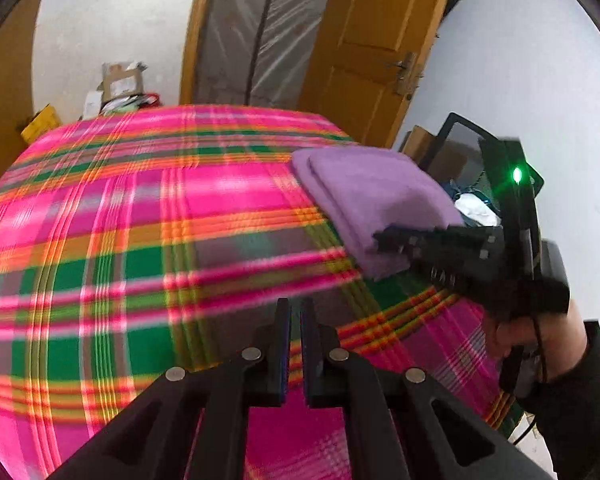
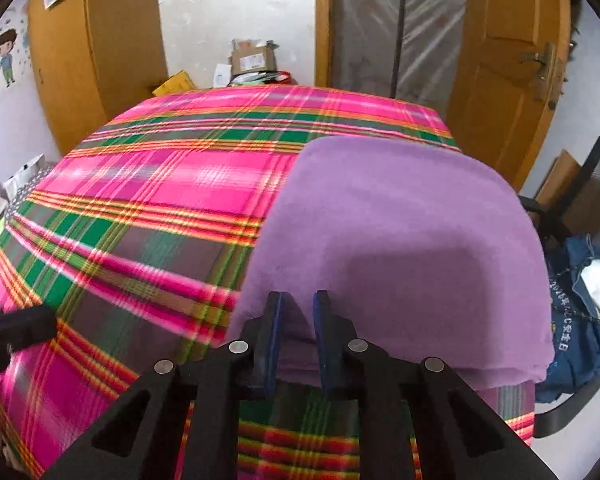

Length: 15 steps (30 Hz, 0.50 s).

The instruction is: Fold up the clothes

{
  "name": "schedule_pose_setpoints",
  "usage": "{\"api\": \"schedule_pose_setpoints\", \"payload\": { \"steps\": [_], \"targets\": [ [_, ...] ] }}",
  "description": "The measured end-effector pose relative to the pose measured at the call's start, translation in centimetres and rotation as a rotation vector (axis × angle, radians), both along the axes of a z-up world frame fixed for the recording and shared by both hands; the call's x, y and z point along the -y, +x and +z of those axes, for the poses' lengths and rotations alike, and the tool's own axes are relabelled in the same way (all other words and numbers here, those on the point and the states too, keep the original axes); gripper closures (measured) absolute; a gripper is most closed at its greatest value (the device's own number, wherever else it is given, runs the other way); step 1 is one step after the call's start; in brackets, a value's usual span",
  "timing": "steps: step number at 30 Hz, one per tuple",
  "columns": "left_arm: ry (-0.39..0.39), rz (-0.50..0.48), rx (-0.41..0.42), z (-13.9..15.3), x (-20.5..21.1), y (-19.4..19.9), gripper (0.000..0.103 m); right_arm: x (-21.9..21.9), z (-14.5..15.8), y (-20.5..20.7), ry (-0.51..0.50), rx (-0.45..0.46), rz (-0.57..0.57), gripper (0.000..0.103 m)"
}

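1. Left wrist view: fingers of the left gripper (image 1: 296,308) nearly together, nothing between them, over the plaid bedspread (image 1: 140,208). A folded purple cloth (image 1: 364,196) lies near the bed's right edge; the right gripper (image 1: 384,236) reaches over its near edge.
2. Right wrist view: right gripper (image 2: 298,300) with a narrow gap, its fingers at the cloth's (image 2: 400,240) near edge; whether they pinch it I cannot tell.
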<state>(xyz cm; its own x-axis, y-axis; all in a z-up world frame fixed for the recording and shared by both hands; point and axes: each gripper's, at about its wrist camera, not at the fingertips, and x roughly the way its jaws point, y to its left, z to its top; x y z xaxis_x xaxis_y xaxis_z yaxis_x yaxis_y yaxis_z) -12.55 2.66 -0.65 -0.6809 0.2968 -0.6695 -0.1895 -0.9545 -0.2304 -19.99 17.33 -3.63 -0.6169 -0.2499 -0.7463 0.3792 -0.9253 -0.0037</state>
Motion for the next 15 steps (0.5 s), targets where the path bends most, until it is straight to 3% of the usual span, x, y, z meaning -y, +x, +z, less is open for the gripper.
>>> {"api": "schedule_pose_setpoints", "payload": {
  "steps": [3, 5, 8, 15],
  "targets": [
    [0.014, -0.031, -0.030, 0.7, -0.6, -1.5, 0.100, -0.3, 0.9, -0.3, -0.016, 0.008, 0.024, 0.086],
    [0.045, -0.037, -0.026, 0.4, -0.7, -2.6, 0.100, -1.0, 2.5, -0.9, -0.074, -0.015, 0.017, 0.086],
    [0.078, -0.036, -0.009, -0.3, -0.8, -3.8, 0.100, -1.1, 4.5, -3.3, -0.068, -0.054, -0.004, 0.086],
    [0.090, -0.015, 0.038, -2.1, -0.4, -5.3, 0.100, -0.8, 3.1, -12.5, -0.054, 0.020, -0.028, 0.086]
  ]
}}
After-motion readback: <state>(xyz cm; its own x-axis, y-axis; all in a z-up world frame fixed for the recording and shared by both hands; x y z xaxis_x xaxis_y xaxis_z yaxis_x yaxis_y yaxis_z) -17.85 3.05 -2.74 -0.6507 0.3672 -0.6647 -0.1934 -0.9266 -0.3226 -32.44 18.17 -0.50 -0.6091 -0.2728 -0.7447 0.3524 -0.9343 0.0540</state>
